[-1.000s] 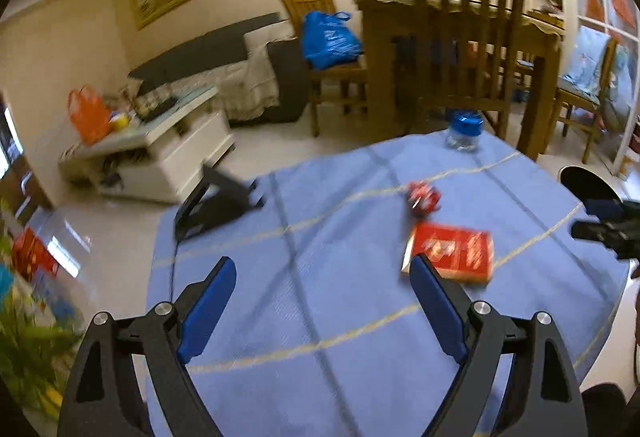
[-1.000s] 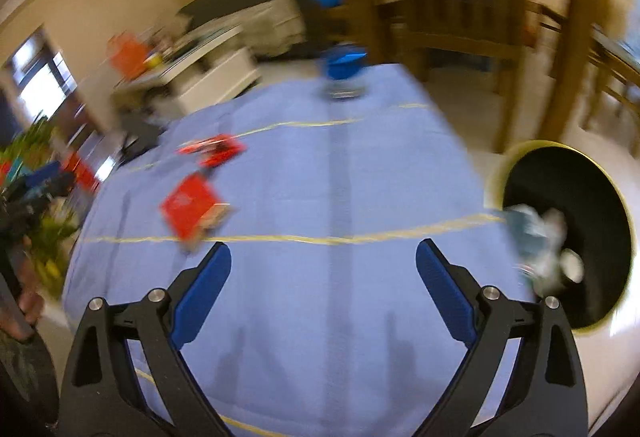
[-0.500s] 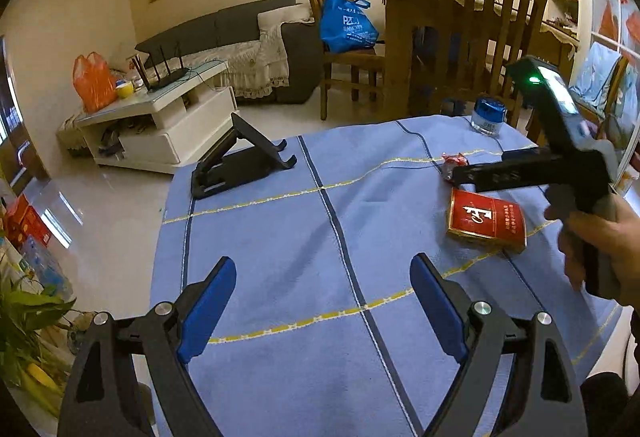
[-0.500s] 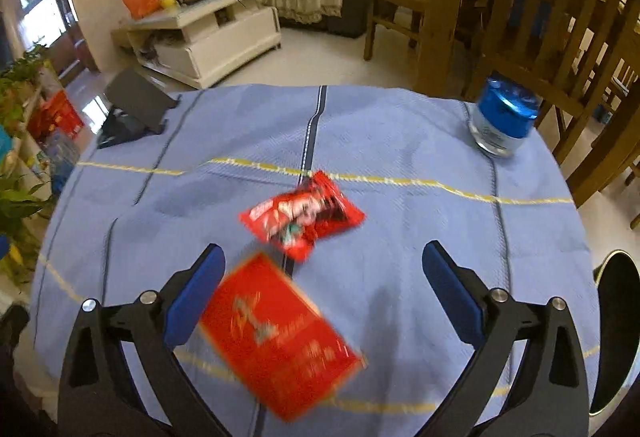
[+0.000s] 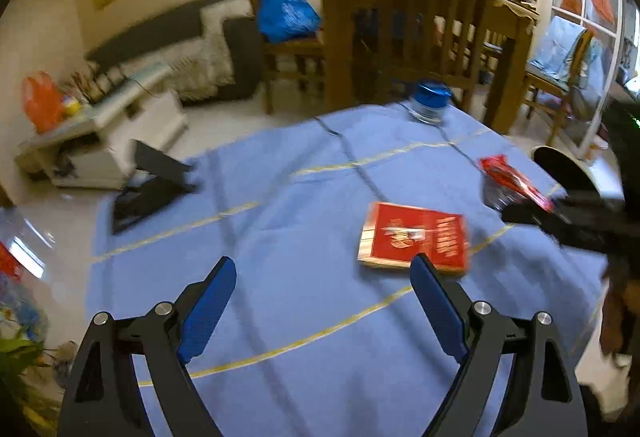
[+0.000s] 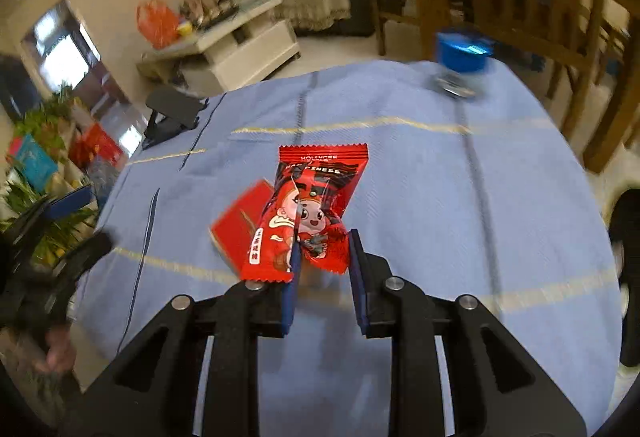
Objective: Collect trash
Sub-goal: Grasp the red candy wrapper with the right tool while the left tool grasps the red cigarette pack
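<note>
The red candy wrapper is pinched between the blue pads of the right gripper, whose jaws have just been closing onto it, its printed face tilted up above the blue tablecloth. Just behind it, the red cigarette pack lies flat on the cloth. The left gripper hovers with jaws spread wide and empty, near the pack. A blue-lidded jar stands at the table's far edge.
</note>
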